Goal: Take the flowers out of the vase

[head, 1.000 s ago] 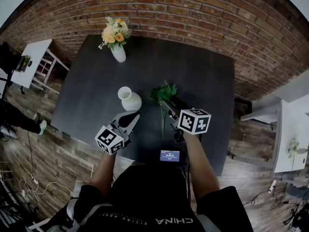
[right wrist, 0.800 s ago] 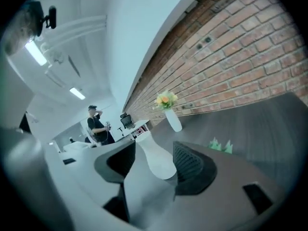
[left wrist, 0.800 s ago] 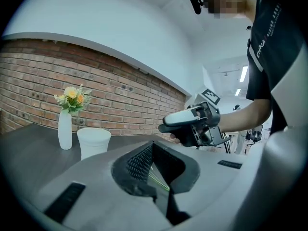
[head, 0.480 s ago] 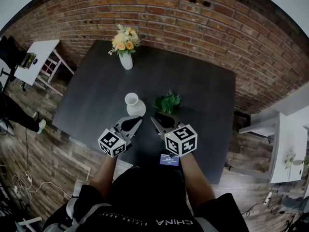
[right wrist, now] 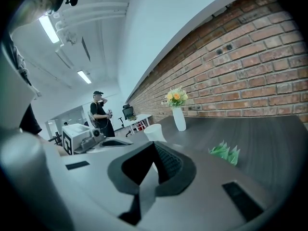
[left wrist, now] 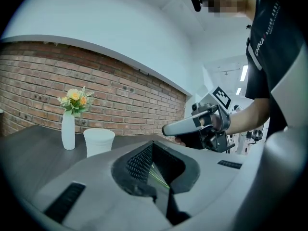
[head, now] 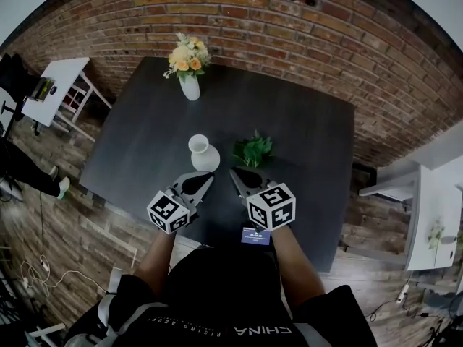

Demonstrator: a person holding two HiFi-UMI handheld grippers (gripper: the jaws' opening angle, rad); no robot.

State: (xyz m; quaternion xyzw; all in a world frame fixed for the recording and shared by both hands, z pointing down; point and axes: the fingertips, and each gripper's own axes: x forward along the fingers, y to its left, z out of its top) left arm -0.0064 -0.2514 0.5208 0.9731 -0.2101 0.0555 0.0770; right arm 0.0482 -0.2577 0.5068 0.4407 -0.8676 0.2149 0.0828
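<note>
Place: looked like an open-plan office | Evidence: brick wall [head: 289, 20], ceiling strip lights [right wrist: 50, 28], office chair [right wrist: 127, 111], white desks [head: 54, 85]

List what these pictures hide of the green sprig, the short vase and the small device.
1. The stem of the green sprig is hidden under the right gripper in the head view; its jaws have just closed empty.
2. The inside of the short white vase is too small to judge, head view.
3. The screen of the small device: likewise too small to read.
</note>
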